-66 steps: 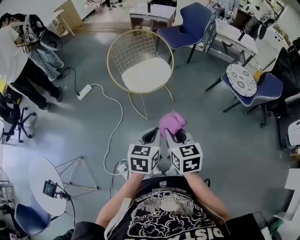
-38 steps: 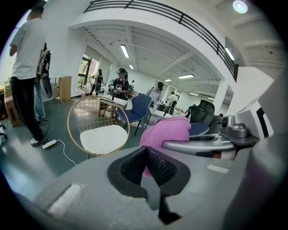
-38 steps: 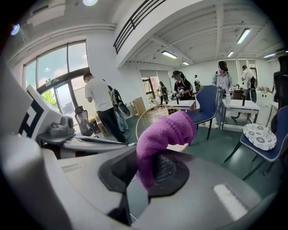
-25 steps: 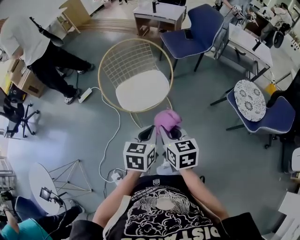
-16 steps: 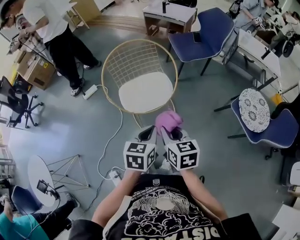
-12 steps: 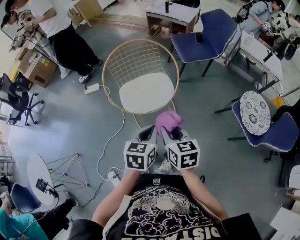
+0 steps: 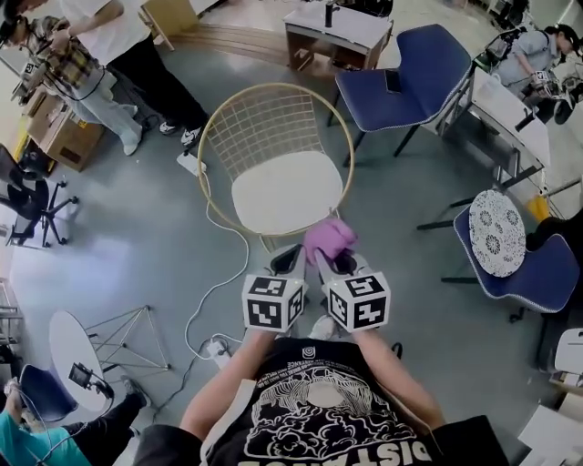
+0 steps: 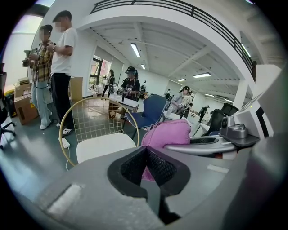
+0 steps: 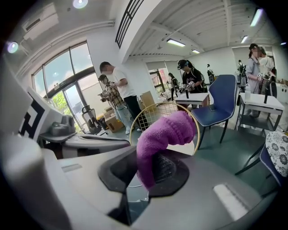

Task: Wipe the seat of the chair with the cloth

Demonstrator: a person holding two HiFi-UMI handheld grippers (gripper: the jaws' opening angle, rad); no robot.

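Note:
The chair [image 7: 273, 127] has a round gold wire frame and a white seat [image 7: 284, 189]. It stands straight ahead of me in the head view. A pink cloth [image 7: 328, 239] is bunched up just short of the seat's front edge. My right gripper [image 7: 331, 261] is shut on the cloth. In the right gripper view the cloth [image 9: 167, 134] rises from between the jaws of that gripper [image 9: 150, 173] and hides part of the chair. My left gripper [image 7: 292, 261] hangs beside it on the left, shut on nothing. The left gripper view has the left gripper [image 8: 146, 155] low in the middle, the cloth [image 8: 167, 134] at right and the seat [image 8: 103, 146] ahead.
Two blue chairs stand nearby, one [image 7: 405, 73] behind and right of the gold chair, one with a patterned cushion [image 7: 496, 232] at far right. A white cable [image 7: 219, 278] runs over the floor at left. People [image 7: 91, 55] stand at upper left. A small desk [image 7: 337, 27] sits behind.
The chair now lies closer to both grippers, the cloth almost at the seat's front edge. The grippers keep their hold and spacing. The people at upper left have shifted.

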